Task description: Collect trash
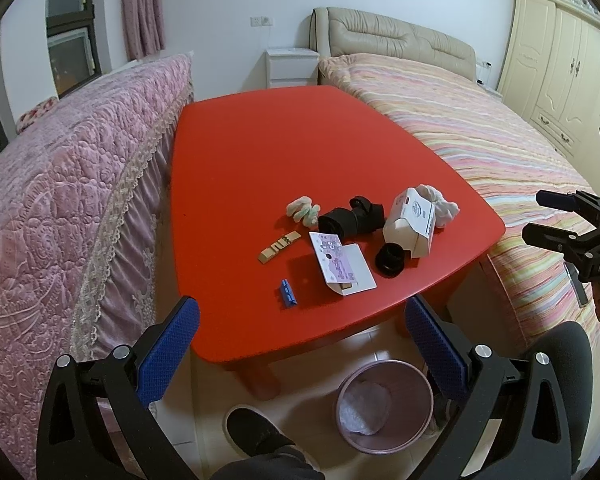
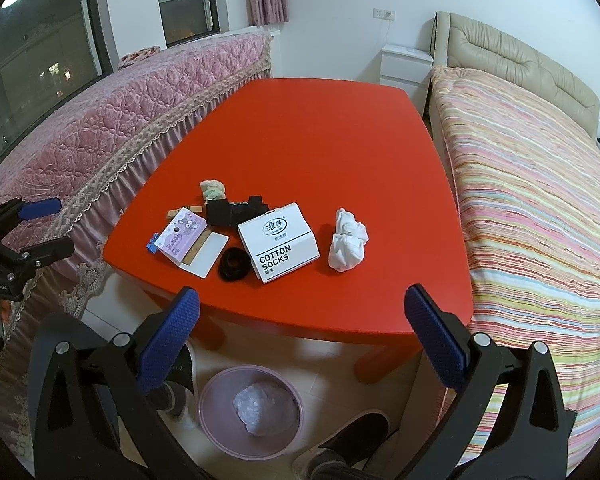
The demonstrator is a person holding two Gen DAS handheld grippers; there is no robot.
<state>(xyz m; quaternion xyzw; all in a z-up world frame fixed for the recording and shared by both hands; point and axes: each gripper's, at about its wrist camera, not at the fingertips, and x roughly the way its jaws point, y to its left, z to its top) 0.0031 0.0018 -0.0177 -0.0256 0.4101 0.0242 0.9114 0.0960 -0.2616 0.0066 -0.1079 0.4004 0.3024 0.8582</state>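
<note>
I hold two grippers above the near edge of a red worktop, both with blue-padded jaws spread wide and gripping nothing. The left gripper hovers over the worktop's near left corner; the right gripper hovers over its near edge, further right.

The trash sits in a loose cluster on the near half of the worktop. A white cotton socks box lies on its side. Just right of it, apart, is a balled white cloth. Touching the box's left corner is a black ring-shaped item. Left of that, a purple printed packet lies on a white card. Behind them are black folded pieces, a pale green and pink fuzzy bundle, a tan wooden strip and a small blue clip.

On the floor below the near edge stands a pink waste bin with a clear liner, between the worktop's red legs. My dark slipper is beside it.

A pink quilted bed flanks the worktop on the left, a striped bed on the right. Nothing stands between the jaws and the cluster.

Only the right view shows the box lettering; only the left view shows the cream wardrobe.
</note>
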